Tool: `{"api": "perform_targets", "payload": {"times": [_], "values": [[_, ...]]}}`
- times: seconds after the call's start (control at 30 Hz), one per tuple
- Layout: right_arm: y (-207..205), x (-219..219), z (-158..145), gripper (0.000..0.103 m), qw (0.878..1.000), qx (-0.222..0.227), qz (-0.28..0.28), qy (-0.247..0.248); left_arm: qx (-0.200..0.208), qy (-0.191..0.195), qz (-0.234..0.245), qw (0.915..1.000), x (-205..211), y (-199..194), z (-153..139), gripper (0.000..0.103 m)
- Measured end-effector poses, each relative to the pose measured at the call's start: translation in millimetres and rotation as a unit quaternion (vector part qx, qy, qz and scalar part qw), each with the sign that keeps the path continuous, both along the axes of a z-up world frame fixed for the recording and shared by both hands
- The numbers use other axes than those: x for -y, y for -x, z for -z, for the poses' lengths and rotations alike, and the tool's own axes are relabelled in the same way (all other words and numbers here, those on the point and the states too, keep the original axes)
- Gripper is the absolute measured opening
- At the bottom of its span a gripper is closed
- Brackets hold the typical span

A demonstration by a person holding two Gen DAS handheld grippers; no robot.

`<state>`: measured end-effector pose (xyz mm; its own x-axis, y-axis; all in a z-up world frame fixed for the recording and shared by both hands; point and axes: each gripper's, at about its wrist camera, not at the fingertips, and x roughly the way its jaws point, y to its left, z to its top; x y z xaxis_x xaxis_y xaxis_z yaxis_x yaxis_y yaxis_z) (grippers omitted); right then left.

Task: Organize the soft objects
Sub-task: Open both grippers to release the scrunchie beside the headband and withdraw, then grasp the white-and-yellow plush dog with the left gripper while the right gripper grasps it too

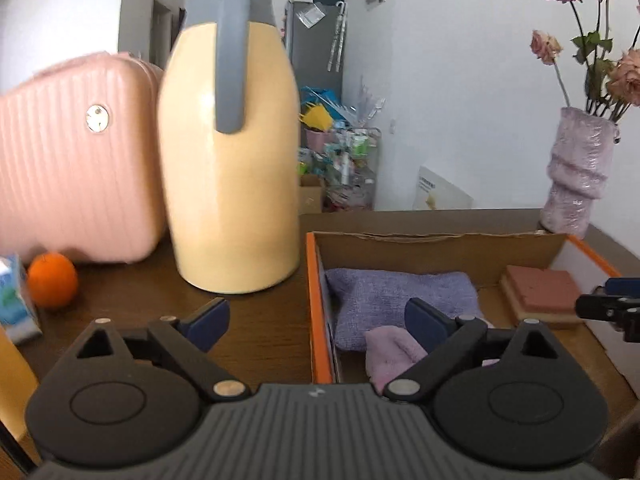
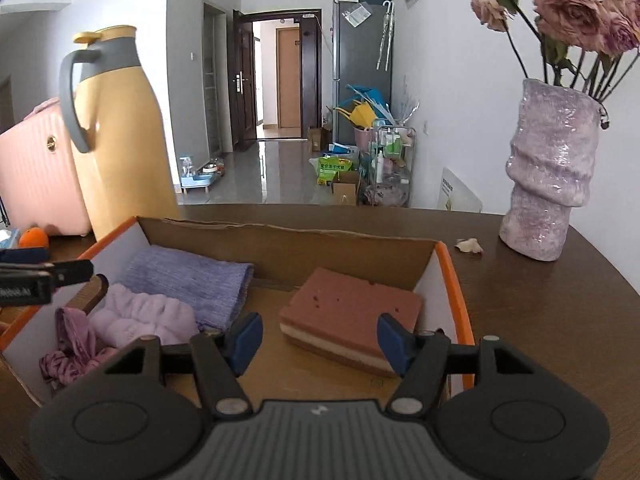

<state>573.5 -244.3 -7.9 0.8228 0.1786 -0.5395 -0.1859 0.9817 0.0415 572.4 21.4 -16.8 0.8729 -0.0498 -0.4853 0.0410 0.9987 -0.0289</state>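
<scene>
While both tools gape empty, sponge sits near box wall.

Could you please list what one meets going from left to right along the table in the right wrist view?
Pink suitcase → yellow thermos jug → purple folded cloth → layered sponge → purple vase.

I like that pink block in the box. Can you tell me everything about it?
The sponge is a thick rectangular block with a reddish-pink top, a cream stripe in the middle and a brownish bottom layer. Its top has small holes and looks soft and porous. It lies flat on the floor of the cardboard box, on the right side, apart from the purple cloths. The right gripper stands open just before it, not squeezing it.
</scene>
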Motion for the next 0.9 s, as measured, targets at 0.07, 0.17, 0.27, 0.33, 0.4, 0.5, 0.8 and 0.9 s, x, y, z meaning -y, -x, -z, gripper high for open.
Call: {"api": "perform_targets", "payload": {"times": [0.07,0.17,0.27,0.33,0.4,0.5,0.8,0.9], "values": [[4,7,0,0.063,1.0,-0.001,0.003,-0.001,-0.01,-0.001,0.008,0.9999,8,-1,0,0.096],[10,16,-3,0.063,1.0,0.0,0.009,-0.006,-0.007,-0.043,0.023,0.9988,25,3,0,0.096],[28,26,-17,0.063,1.0,0.011,0.01,-0.012,0.002,-0.063,0.018,0.9979,35,12,-7,0.096],[48,34,-33,0.065,1.0,0.025,0.005,-0.017,0.016,-0.061,0.009,0.998,32,28,-17,0.096],[75,44,-46,0.071,0.999,0.038,-0.003,-0.025,0.032,-0.056,-0.002,0.9979,28,50,-32,0.097],[120,53,-58,0.073,0.998,0.044,-0.019,-0.029,0.052,-0.014,-0.009,0.9985,18,103,-56,0.097],[307,48,-43,0.082,0.992,0.102,-0.061,-0.036,0.097,0.005,0.015,0.9951,35,307,-50,0.103],[360,40,-27,0.083,0.992,0.105,-0.062,-0.034,0.104,0.002,0.024,0.9943,45,363,-39,0.103]]}}
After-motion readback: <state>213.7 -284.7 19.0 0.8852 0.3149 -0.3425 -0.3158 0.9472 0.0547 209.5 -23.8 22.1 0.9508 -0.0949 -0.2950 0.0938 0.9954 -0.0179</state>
